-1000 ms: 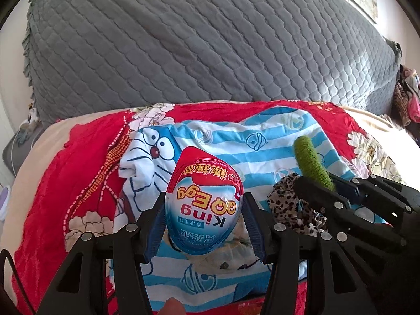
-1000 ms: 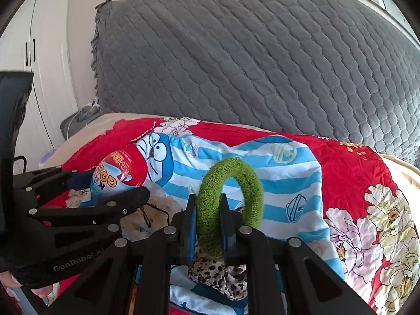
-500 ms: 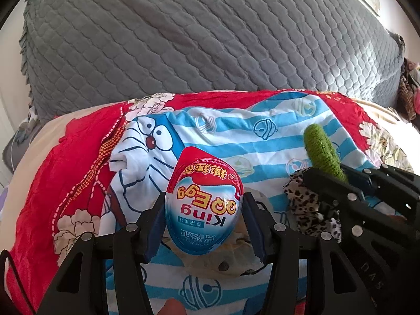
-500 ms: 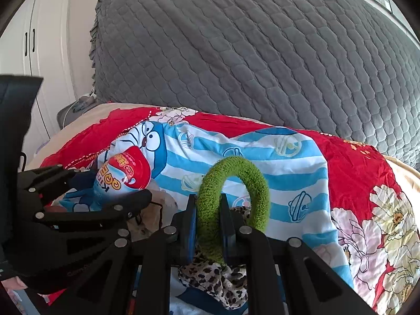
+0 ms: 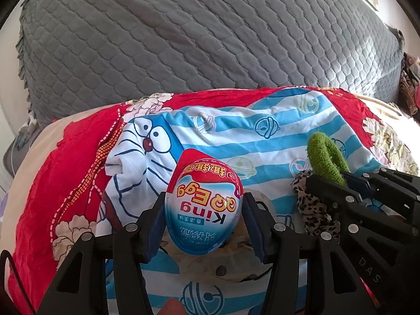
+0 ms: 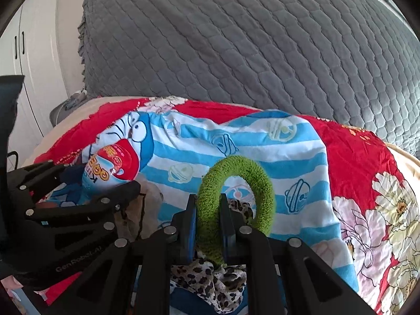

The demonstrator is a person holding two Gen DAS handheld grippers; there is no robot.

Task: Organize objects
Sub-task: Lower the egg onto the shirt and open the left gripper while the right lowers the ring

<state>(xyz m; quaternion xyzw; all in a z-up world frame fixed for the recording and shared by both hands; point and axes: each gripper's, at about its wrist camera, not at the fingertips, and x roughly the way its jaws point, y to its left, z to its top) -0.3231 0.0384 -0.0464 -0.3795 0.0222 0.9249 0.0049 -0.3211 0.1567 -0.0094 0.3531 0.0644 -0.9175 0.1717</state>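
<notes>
Big grey quilted headboard (image 5: 210, 34) fills the back; below it a red floral bedspread (image 5: 63, 162) w/ a blue-and-white striped Doraemon cloth (image 5: 262, 136) spread over it. Left gripper (image 5: 203, 219) is closed approx. halfway, its jaws pressing both sides of a toy egg (image 5: 203, 207), held clear above the cloth, narrow red end pointing away. Right gripper (image 6: 208, 225) is nearly closed, pinching one side of a green fuzzy hair tie (image 6: 236, 197) that stands upright as a ring above a leopard-print scrunchie (image 6: 210, 281) lying on the cloth just beneath. Risks, as I judge: the egg is smooth, glossy plastic film and rounded, held only at its widest part, so a tilt or a loosened squeeze could let it squirt out and roll on the soft bedding. Hair tie is soft and squashy, so it may sag or slip thru the jaws, or snag the scrunchie under it. Both grippers sit near each other, so a collision is possible. Egg looks: blue-white lower body, red top w/ yellow lettering, "King QQ Egg" print seen upside down, no dents visible.
</notes>
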